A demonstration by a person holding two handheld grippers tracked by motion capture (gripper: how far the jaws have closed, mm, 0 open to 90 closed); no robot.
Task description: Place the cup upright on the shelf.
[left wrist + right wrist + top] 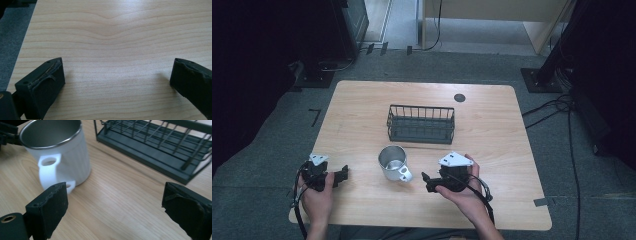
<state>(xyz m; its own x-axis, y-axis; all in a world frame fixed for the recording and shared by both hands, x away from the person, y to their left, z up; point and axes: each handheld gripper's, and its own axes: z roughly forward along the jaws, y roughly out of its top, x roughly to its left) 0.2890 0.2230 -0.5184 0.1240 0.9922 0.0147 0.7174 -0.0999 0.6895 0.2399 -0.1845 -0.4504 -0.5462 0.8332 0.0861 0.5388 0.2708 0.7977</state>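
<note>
My white ribbed mug (60,155), steel-lined, stands upright at 10 o'clock of my spread right hand-held gripper (115,212); left hand-held gripper (117,82) spread over pale wooden worktop (362,120).

White ribbed mug (72,157), black wire basket (421,123), pale wood-grain table (492,150)

I see a light wooden table (362,110). On it stands a black wire basket (421,124). A white mug (394,163) stands upright near the basket, on my side.
</note>
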